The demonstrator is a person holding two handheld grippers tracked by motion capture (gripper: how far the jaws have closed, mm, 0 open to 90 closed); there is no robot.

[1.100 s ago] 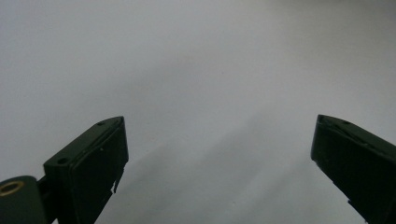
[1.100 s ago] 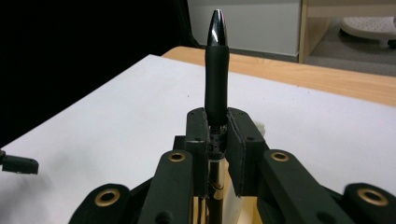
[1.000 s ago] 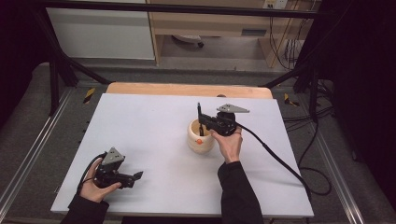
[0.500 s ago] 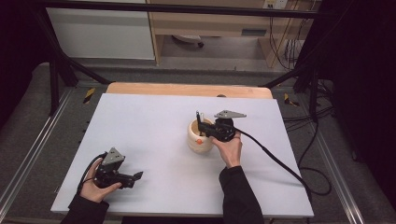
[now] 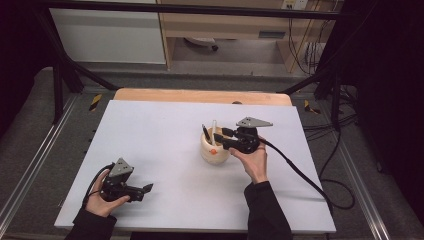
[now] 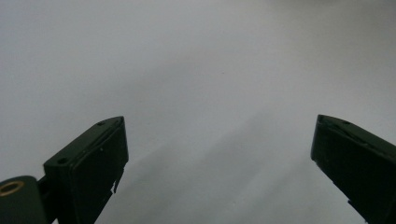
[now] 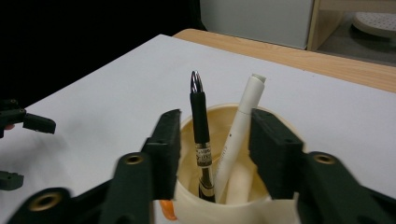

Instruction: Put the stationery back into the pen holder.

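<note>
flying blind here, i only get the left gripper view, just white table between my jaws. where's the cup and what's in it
Observer: The cream cup stands near the middle of the table, by the right gripper.
Operator: anything in it
Observer: A black pen and a white pen, both leaning upright inside.
Operator: is the right gripper holding one
Observer: No. Its jaws have just been opening; the two pens stand between them with a gap on each side.
Operator: and my left one
Observer: The left gripper is open, low over the table's near left corner.
</note>
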